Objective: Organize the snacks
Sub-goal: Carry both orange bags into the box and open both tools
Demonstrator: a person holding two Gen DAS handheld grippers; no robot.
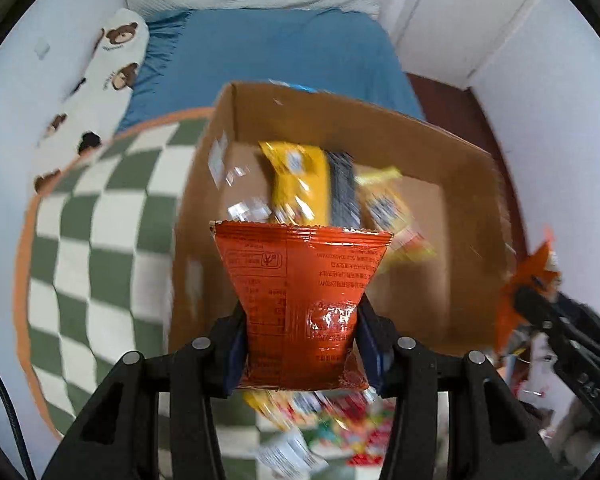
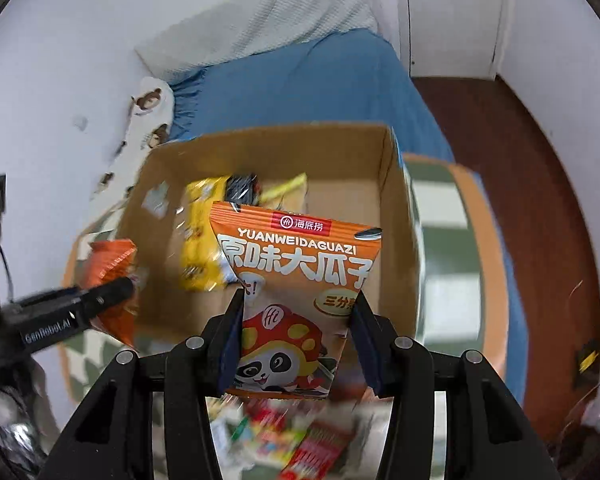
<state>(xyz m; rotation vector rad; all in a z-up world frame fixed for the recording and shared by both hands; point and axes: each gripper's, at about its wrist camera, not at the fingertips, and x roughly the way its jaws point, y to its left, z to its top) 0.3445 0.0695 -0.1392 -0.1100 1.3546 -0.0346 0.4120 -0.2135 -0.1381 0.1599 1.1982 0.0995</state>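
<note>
Left gripper [image 1: 300, 344] clamped on a red packet [image 1: 300, 300], held above the near wall of the cardboard box [image 1: 420, 240]. Right gripper [image 2: 298, 336] clamped on an orange seed packet [image 2: 296, 280], also above the box's near wall. Yellow packets [image 1: 296, 180] lie inside the box; loose snacks [image 2: 296, 436], blurred, lie in front of it.

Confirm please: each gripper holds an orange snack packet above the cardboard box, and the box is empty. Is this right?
Not quite. The cardboard box is not empty: the left wrist view shows yellow packets inside. Left gripper and right gripper do each hold an orange packet.
</note>
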